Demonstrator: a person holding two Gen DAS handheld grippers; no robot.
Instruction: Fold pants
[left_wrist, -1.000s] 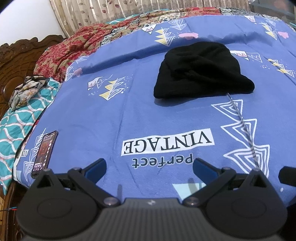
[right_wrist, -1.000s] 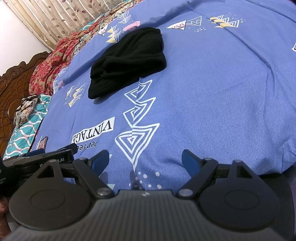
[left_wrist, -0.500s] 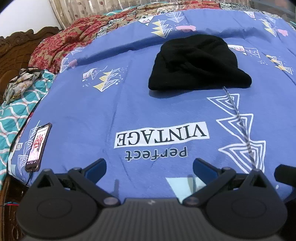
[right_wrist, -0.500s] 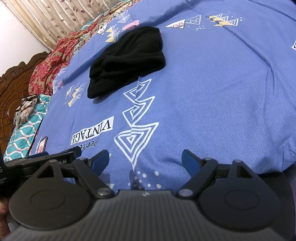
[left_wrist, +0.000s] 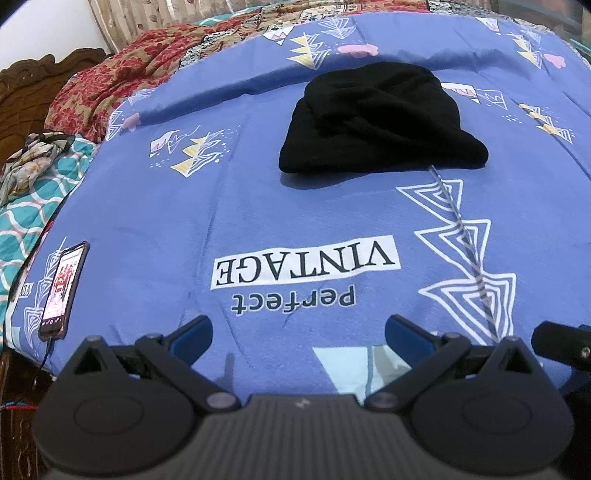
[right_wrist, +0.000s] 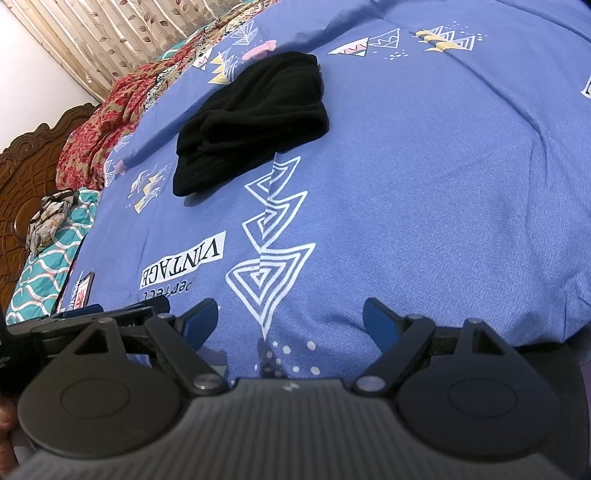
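Left wrist view: my left gripper (left_wrist: 298, 330) is spread wide, nothing between the blue fingertips (left_wrist: 192, 332), hanging over the near edge of the bed. Black pants (left_wrist: 380, 122) sit folded in a compact bundle well ahead of me, toward the far side of the blue bedsheet (left_wrist: 258, 206). Bare sheet all the way between gripper and pants, plenty of room. Print on the sheet reads "VINTAGE" over "perfect" (left_wrist: 303, 273), upside down from here. A phone (left_wrist: 62, 291) lies at the left edge of the sheet, screen lit, cable hanging off its near end; screen content too small to read. Beyond it a teal patterned cloth (left_wrist: 26, 225) with a crumpled floral rag (left_wrist: 29, 162), a red patterned blanket (left_wrist: 110, 88) bunched at the head end, carved wooden headboard (left_wrist: 26, 85) behind. Tip of the other gripper shows at far right.

Right wrist view: my right gripper (right_wrist: 290, 317) is also spread apart, empty, at the near edge. Pants (right_wrist: 251, 118) are up and left of centre, well apart from me. Right half of the sheet (right_wrist: 443, 166) is wide open, only soft creases. Same "VINTAGE" print (right_wrist: 183, 264) visible lower left, white triangle chain (right_wrist: 271, 236) running from the pants toward me. Left gripper body (right_wrist: 74, 317) crowds in just beside my left finger, touching or not I cannot tell. Leaf-print curtain (right_wrist: 92, 33) at top left.
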